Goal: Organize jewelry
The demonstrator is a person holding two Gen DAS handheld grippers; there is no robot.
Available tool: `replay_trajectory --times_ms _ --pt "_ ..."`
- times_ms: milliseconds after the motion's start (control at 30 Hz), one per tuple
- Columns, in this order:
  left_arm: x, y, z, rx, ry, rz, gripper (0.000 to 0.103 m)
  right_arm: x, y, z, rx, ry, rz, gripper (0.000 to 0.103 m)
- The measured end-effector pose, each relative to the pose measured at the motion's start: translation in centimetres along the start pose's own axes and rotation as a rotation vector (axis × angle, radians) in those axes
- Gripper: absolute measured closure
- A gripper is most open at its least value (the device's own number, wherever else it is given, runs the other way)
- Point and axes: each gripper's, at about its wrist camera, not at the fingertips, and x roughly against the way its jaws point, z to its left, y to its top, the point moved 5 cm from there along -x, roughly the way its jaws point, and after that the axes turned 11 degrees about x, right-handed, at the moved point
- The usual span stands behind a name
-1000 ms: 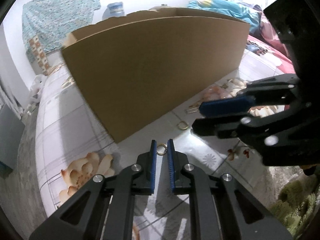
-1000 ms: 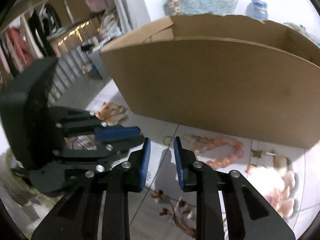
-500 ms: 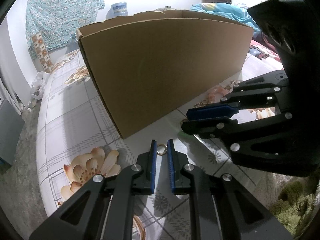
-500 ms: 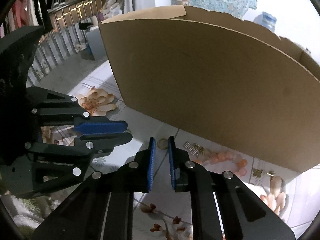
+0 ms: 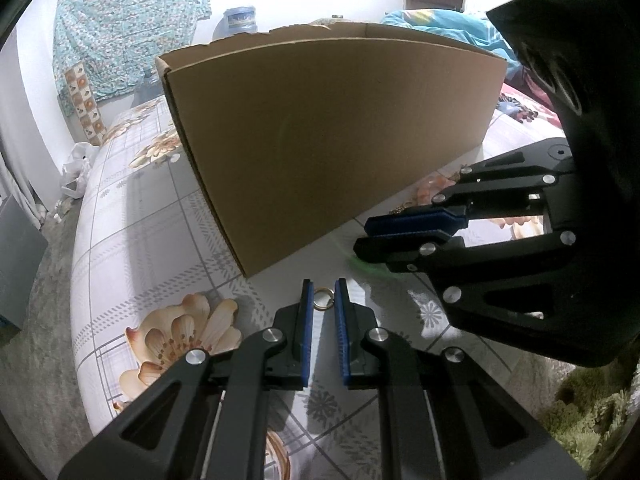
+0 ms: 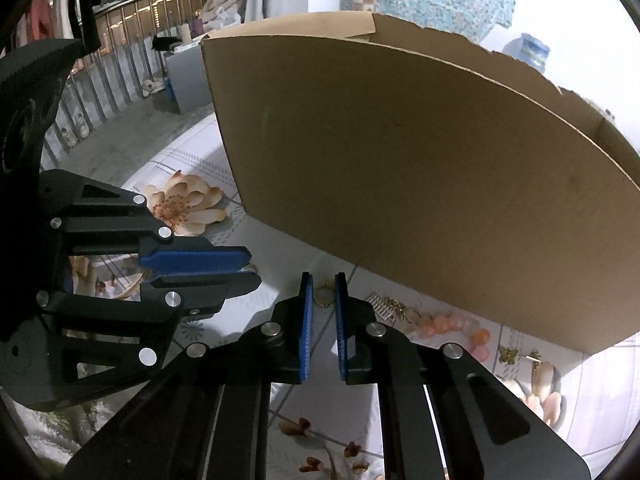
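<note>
My left gripper [image 5: 323, 298] is shut on a small gold ring [image 5: 323, 298] held between its blue pads. My right gripper [image 6: 322, 294] is shut on another gold ring [image 6: 323, 296]. Both are held above the floral cloth, in front of a big brown cardboard box [image 5: 332, 136] that also fills the right wrist view [image 6: 420, 184]. The right gripper shows at the right of the left wrist view [image 5: 404, 236], and the left gripper shows at the left of the right wrist view [image 6: 200, 268].
Loose jewelry lies on the cloth by the box's base: a silver comb clip [image 6: 380, 307], a pink bead bracelet [image 6: 452, 326] and small gold butterfly pieces [image 6: 508, 354]. A green rug [image 5: 592, 400] lies beyond the cloth's edge at the right.
The right gripper's jaws closed from wide open onto the second gold ring and lifted it. The left gripper kept hold of its ring and shifted so the box sits more to the right.
</note>
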Motion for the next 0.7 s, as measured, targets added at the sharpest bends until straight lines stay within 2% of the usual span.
replay_trajectory --times_ms 67,100,133,367,533,667,700 --pt "0.0 0.0 0.1 0.001 -0.002 -0.001 0.093 0.0 0.0 0.1 -0.003 -0.003 0.0 0.095" --pt "0.0 0.0 0.1 0.001 -0.002 -0.001 0.093 0.1 0.0 0.2 -0.002 -0.007 -0.004 0.101" --pt "0.0 0.0 0.1 0.002 -0.002 -0.001 0.093 0.0 0.0 0.2 -0.002 -0.007 0.0 0.103" --pt "0.0 0.0 0.1 0.002 -0.002 -0.001 0.093 0.3 -0.3 0.0 -0.014 0.003 0.007 0.103" --pt "0.0 0.0 0.1 0.003 -0.003 -0.002 0.093 0.9 -0.8 0.0 -0.033 0.048 0.02 0.103" --pt "0.0 0.0 0.1 0.004 -0.004 -0.002 0.093 1.4 -1.2 -0.7 -0.077 0.062 0.025 0.099" --pt "0.0 0.0 0.1 0.005 -0.004 -0.002 0.093 1.5 -1.3 -0.9 -0.096 0.066 0.025 0.094"
